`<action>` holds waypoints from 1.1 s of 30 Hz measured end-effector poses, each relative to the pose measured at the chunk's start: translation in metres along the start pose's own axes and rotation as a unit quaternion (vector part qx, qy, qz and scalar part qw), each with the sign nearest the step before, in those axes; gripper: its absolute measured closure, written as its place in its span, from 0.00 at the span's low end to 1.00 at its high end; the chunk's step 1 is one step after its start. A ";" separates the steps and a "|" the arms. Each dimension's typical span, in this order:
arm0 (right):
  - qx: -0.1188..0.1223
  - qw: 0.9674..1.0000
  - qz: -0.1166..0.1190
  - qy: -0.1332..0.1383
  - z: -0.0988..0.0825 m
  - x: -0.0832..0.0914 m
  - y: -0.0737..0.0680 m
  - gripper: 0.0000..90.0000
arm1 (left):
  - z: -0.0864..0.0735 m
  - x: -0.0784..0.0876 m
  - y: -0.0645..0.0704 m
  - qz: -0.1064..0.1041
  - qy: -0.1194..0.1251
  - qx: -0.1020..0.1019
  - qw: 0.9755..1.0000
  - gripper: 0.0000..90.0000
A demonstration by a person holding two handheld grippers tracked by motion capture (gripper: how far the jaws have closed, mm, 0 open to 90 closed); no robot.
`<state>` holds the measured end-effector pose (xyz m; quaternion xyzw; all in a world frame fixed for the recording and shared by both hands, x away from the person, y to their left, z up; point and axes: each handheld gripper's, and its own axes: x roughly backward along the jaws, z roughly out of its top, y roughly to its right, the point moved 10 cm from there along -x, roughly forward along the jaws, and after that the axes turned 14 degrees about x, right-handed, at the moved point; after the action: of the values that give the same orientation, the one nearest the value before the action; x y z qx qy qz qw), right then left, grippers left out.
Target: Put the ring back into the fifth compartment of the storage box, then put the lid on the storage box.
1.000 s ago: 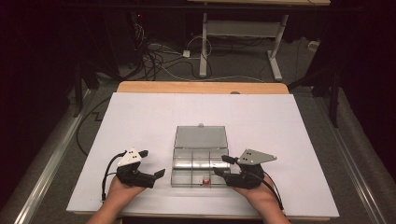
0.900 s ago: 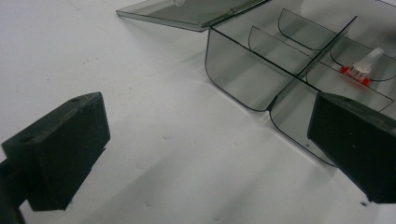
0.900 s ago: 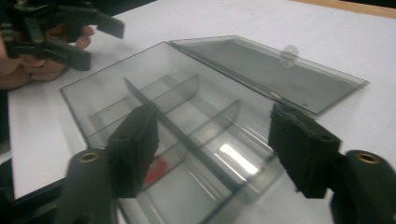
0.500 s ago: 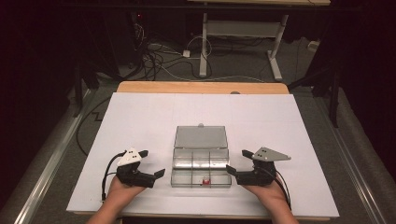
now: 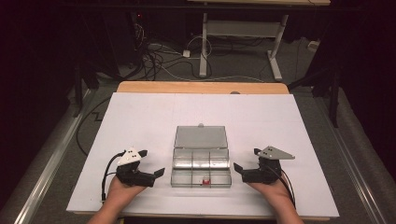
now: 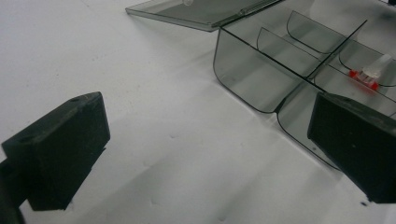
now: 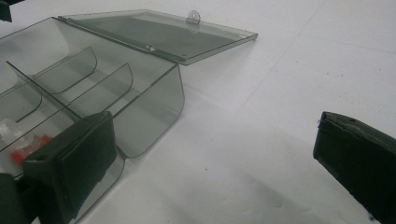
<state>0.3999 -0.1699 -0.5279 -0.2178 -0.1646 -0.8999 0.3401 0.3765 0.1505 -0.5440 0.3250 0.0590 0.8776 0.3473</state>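
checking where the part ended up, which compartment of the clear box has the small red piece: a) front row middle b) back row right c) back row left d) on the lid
a: the small red piece lies in the middle compartment of the front row of the clear box, whose lid lies open behind it.

Left gripper (image 5: 159,173): jaws wide apart, nothing between the pads — tips aimed toward the centre.
Right gripper (image 5: 237,168): jaws have just been opening, now spread wide, nothing between them — tips face the left gripper's.
Hands: each cups its gripper from below, forearms entering from the near edge.
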 end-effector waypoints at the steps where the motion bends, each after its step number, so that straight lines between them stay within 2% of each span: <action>1: 0.003 1.000 -0.001 0.002 0.001 0.000 0.001 0.01 | 0.000 0.000 0.000 0.000 0.000 0.001 1.000 0.00; 3: 0.004 1.000 -0.011 0.004 0.002 0.000 0.004 0.01 | 0.000 0.000 0.000 -0.001 0.001 0.004 1.000 0.00; 7: 0.005 1.000 -0.013 0.006 0.002 0.001 0.006 0.01 | 0.000 0.000 0.000 -0.001 -0.004 0.005 1.000 0.00; 9: 0.004 1.000 -0.013 0.007 0.003 0.001 0.006 0.01 | 0.001 0.000 0.000 -0.002 -0.005 0.012 1.000 0.00; 11: 0.004 1.000 -0.014 0.010 0.003 0.003 0.006 0.01 | 0.003 0.000 0.001 -0.008 -0.002 0.018 1.000 0.00; 17: 0.006 1.000 -0.016 0.010 0.003 0.004 0.007 0.01 | 0.009 -0.004 0.007 -0.030 0.003 0.020 0.999 0.00; 20: 0.005 1.000 -0.015 0.014 0.007 0.004 0.007 0.01 | 0.013 -0.006 0.006 -0.024 0.004 0.016 1.000 0.00; 28: 0.004 1.000 -0.010 0.020 0.018 -0.005 0.004 0.01 | 0.025 -0.018 -0.002 -0.028 -0.002 0.037 0.999 0.00; 33: 0.013 1.000 -0.006 0.027 0.030 -0.010 0.003 0.01 | 0.039 -0.022 -0.006 -0.014 0.002 0.032 0.999 0.00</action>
<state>0.4169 -0.1531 -0.5067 -0.1881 -0.1684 -0.9054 0.3414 0.4158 0.1360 -0.5267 0.3333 0.0925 0.8710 0.3488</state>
